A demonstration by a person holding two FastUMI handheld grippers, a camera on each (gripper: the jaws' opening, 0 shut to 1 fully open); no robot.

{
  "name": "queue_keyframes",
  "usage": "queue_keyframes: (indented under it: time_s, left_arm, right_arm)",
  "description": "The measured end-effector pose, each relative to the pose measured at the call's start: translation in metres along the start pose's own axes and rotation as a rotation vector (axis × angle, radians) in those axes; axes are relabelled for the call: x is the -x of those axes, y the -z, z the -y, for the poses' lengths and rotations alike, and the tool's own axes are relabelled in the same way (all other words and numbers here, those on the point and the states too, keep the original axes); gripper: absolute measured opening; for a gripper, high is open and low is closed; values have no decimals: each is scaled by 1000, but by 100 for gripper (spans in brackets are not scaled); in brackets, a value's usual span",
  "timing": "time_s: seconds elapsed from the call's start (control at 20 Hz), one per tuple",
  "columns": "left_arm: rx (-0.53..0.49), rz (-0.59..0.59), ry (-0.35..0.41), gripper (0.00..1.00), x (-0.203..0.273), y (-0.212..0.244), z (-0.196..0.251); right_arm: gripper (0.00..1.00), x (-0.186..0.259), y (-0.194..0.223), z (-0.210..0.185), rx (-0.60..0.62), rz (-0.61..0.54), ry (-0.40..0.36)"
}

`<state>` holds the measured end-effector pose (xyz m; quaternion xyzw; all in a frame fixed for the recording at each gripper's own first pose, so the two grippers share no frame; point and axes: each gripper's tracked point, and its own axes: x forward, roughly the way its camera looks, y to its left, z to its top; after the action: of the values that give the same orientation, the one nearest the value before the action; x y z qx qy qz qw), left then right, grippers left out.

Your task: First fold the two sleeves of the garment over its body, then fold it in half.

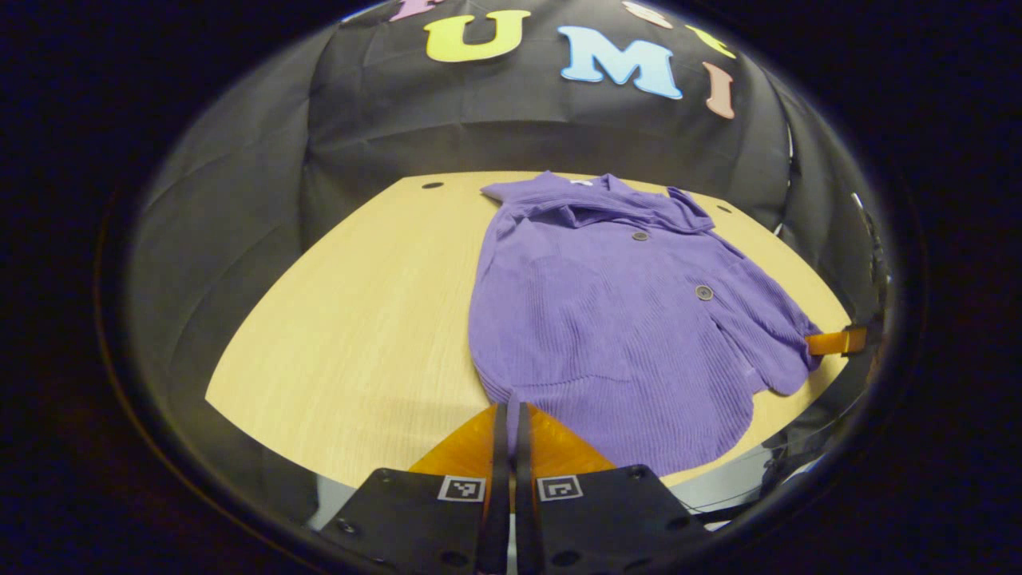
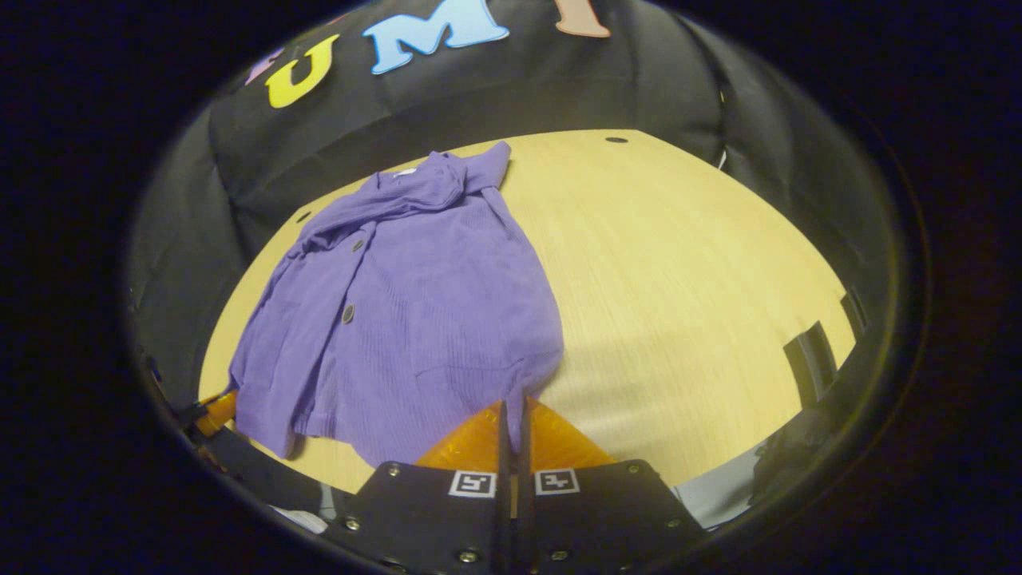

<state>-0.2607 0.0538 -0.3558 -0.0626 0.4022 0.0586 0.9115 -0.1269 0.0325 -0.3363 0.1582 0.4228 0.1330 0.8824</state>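
A purple ribbed garment (image 1: 607,319) with dark buttons lies on the wooden table (image 1: 359,319), collar at the far end and sleeves folded in over its body. In the left gripper view, my left gripper (image 1: 511,415) is shut on the near hem corner, with a strip of purple cloth pinched between its fingers. The right gripper (image 1: 834,342) shows at the garment's other hem corner, far right. In the right gripper view, my right gripper (image 2: 515,411) is likewise shut on a corner of the garment (image 2: 415,319), and the left gripper (image 2: 214,414) shows at the far left edge.
Black cloth walls stand close behind and beside the table (image 2: 679,279). Small dark holes (image 1: 432,185) mark the table's far corners. A dark bracket (image 2: 810,359) sits at the table's right edge in the right gripper view. Bare wood stretches beside the garment.
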Motion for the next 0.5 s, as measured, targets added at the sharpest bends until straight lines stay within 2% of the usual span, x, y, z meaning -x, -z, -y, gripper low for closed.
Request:
queue_keyframes:
  time_s: [0.05, 0.2, 0.5]
  left_arm:
    - [21, -13, -8, 6, 1, -2, 0]
    - [105, -47, 0, 6, 3, -9, 13]
    - [235, 102, 14, 6, 46, -91, 35]
  right_arm:
    - [1, -1, 1, 0, -12, -3, -15]
    - [0, 7, -3, 0, -17, -13, -53]
    - [0, 51, -68, -19, 85, 115, -202]
